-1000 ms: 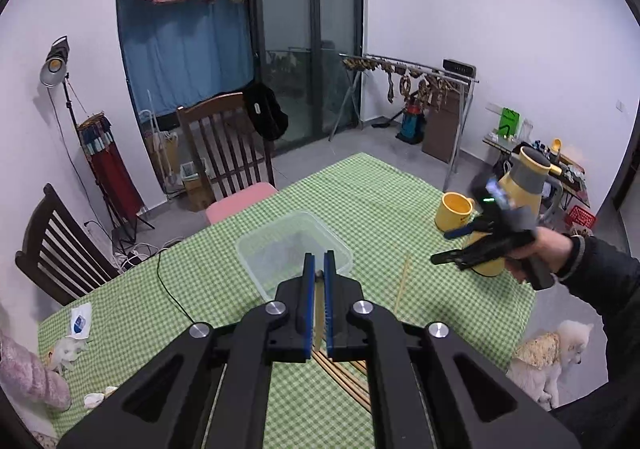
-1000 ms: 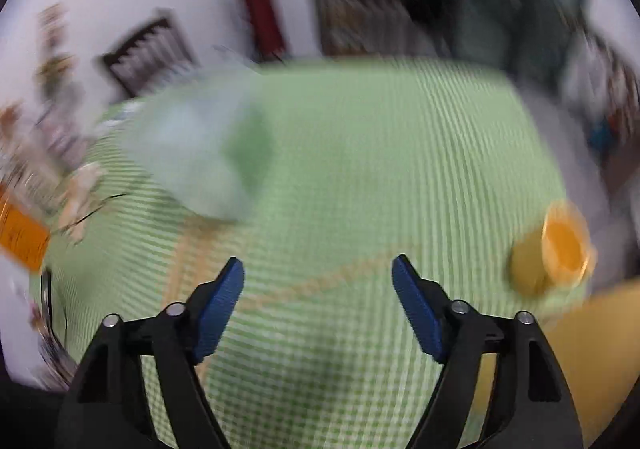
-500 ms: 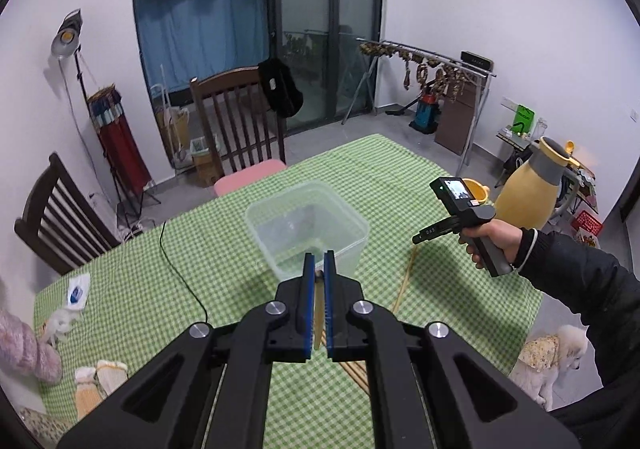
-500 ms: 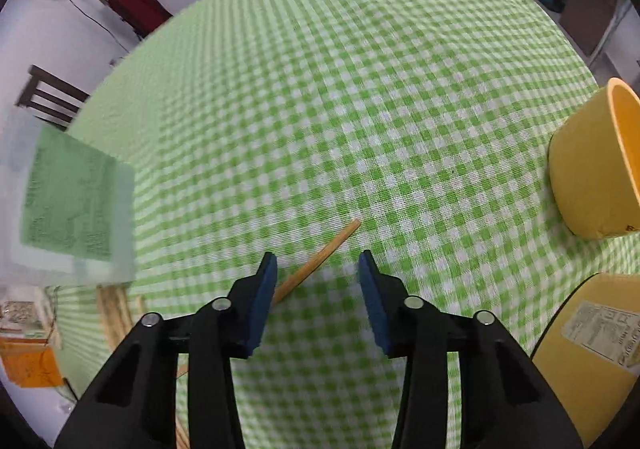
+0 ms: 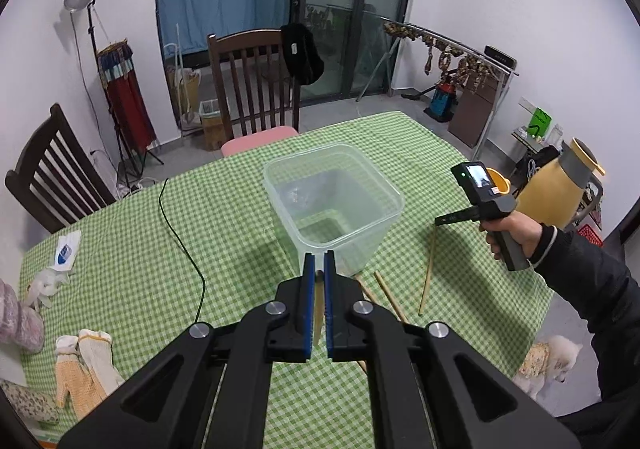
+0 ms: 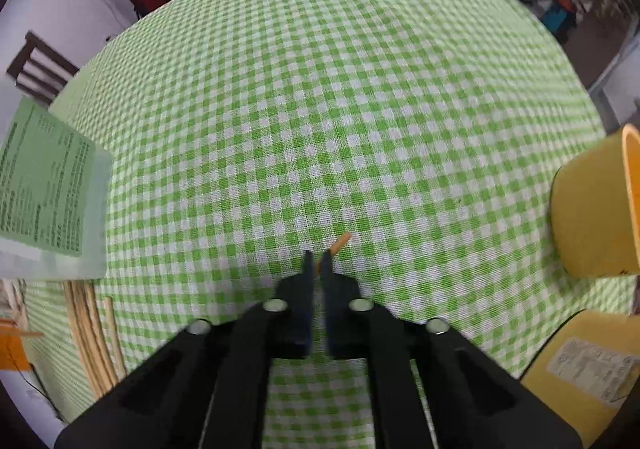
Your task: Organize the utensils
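Observation:
My left gripper (image 5: 319,263) is shut on a wooden chopstick (image 5: 319,305) and holds it just in front of the clear plastic container (image 5: 384,189) on the green checked tablecloth. My right gripper (image 6: 319,263) is shut on another wooden chopstick (image 6: 339,243) low over the cloth; the tip sticks out past the fingers. In the left wrist view that chopstick (image 5: 428,269) slants down from the right gripper (image 5: 444,219) held in a hand. More chopsticks (image 5: 386,295) lie on the cloth near the container, and show as a bundle (image 6: 90,329) in the right wrist view.
A yellow cup (image 6: 596,209) and a yellow jug (image 5: 560,189) stand at the table's right edge. A black cable (image 5: 180,225) runs across the cloth. Gloves (image 5: 84,365) and a paper packet (image 5: 66,249) lie at the left. Chairs (image 5: 256,81) stand behind.
My right gripper has come down over the lone chopstick and closed on it. My left gripper, still shut on its chopstick, has moved closer to the container.

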### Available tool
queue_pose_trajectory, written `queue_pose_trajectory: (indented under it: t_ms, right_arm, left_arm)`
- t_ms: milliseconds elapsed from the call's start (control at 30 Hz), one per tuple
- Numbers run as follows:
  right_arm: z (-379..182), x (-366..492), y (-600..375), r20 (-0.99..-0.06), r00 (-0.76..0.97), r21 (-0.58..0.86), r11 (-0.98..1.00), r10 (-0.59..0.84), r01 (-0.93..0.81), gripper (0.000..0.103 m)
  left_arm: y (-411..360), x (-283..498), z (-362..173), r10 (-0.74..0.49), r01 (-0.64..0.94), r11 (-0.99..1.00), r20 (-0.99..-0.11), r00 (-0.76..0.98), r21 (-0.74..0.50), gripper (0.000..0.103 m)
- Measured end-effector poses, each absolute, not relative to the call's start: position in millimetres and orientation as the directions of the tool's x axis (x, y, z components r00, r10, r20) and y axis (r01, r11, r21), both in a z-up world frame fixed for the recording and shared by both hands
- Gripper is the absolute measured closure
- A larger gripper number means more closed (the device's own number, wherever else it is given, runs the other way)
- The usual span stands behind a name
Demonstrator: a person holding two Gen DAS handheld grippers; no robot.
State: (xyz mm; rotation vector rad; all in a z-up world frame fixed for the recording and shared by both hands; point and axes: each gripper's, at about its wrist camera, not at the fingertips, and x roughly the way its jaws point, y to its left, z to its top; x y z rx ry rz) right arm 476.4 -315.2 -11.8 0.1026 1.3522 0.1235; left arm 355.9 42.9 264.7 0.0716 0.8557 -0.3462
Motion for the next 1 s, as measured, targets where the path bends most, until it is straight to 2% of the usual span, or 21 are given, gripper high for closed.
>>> queue_pose_trajectory:
  t_ms: [233,633,733,800,833,867,900,933,1000]
  right_arm:
    - [10,459,-296,-0.954,0.255,0.143,0.986,0.16,-0.083,0.103]
    - [112,429,-296,-0.884,0.414,0.152,0.97,0.219,-0.188,0.103]
    - [114,436,-303,-0.887,0.384,0.191,0.961,0.256,-0.199,0.103]
    - [92,446,-316,-0.903,0.301,0.28,0.951,0.307,-0.13,0.101]
    - [71,454,-324,-0.912,0.251,0.319,0.945,0.326,-0.069,0.099]
    - [55,460,-329,-0.915,0.228,0.334,0.942,0.332,-0.03,0.084]
    - [37,467,-335,-0.928,0.202,0.325,0.946,0.314,0.023,0.053]
    - [22,473,-342,-0.936,0.192,0.315,0.946,0.295,0.077,0.045]
    - [4,482,-350,-0.932,0.188,0.335,0.934,0.308,0.127,0.048]
  left_arm:
    - [49,367,263,-0.258,0.308,0.948,-0.757,0.6,-0.08,0.102]
    - [55,359,284,-0.251,0.29,0.954,-0.721,0.646,-0.073,0.102]
    - [58,356,290,-0.253,0.287,0.955,-0.708,0.66,-0.073,0.102]
    - [58,354,292,-0.255,0.286,0.955,-0.702,0.665,-0.076,0.102]
    - [58,353,292,-0.258,0.288,0.954,-0.7,0.666,-0.078,0.102]
    - [57,353,291,-0.264,0.292,0.953,-0.7,0.663,-0.083,0.102]
    - [57,353,288,-0.266,0.293,0.952,-0.703,0.659,-0.086,0.102]
    - [56,355,283,-0.265,0.292,0.952,-0.714,0.648,-0.089,0.102]
    - [56,360,273,-0.267,0.284,0.953,-0.73,0.629,-0.104,0.102]
